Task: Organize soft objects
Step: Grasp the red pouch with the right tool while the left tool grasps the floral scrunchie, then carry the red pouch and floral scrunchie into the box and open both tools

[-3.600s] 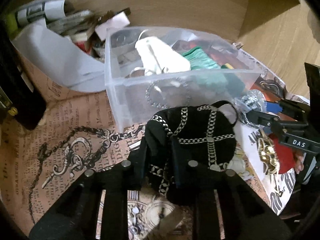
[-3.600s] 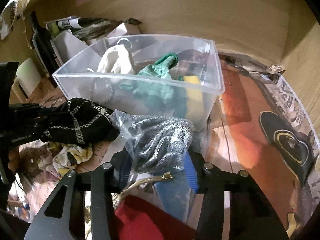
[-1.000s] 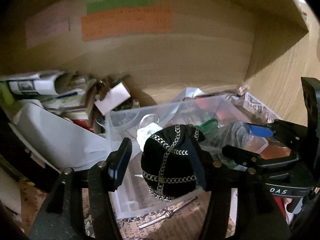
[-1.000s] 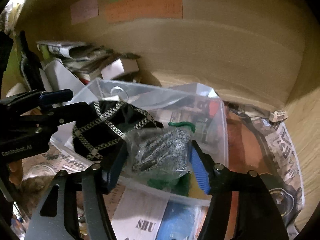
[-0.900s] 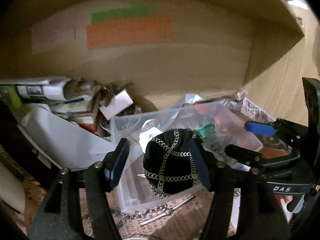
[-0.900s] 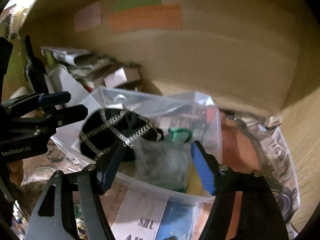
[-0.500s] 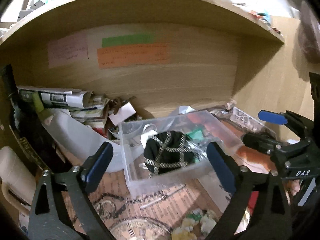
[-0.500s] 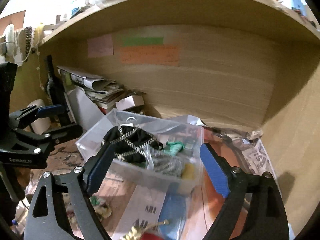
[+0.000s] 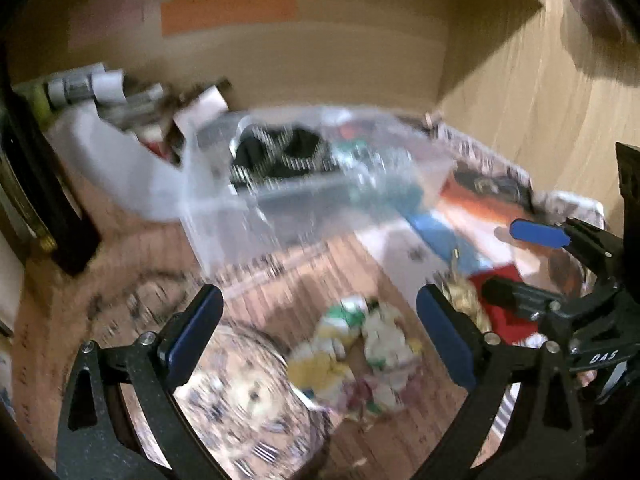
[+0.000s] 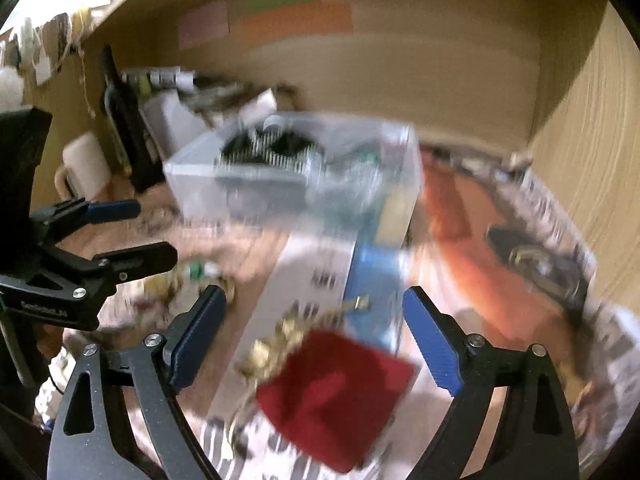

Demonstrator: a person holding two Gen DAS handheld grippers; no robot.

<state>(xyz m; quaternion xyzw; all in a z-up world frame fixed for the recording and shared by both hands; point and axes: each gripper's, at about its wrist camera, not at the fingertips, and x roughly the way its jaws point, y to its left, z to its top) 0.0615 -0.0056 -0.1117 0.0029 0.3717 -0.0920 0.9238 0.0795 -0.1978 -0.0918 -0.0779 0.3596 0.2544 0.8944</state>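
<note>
Both views are motion-blurred. A clear plastic bin (image 9: 304, 216) (image 10: 256, 196) stands at the back and holds the black chain-pattern cloth (image 9: 276, 156) (image 10: 268, 148) and a clear bag of grey fabric (image 9: 380, 164). My left gripper (image 9: 318, 332) is open and empty above a crumpled yellow, white and green cloth (image 9: 360, 356). My right gripper (image 10: 314, 334) is open and empty above a red cloth pouch (image 10: 336, 396) with a gold chain (image 10: 276, 344) beside it. The right gripper shows at the right of the left wrist view (image 9: 520, 264).
Wooden shelf walls enclose the back and right. Rolled papers and a white folder (image 9: 116, 160) lie at back left, next to a dark upright object (image 10: 124, 120). Printed paper and a blue box (image 10: 372, 280) cover the surface.
Both grippers let go of their items into the bin, opened wide and pulled back. They have since dropped down towards the loose cloths on the surface.
</note>
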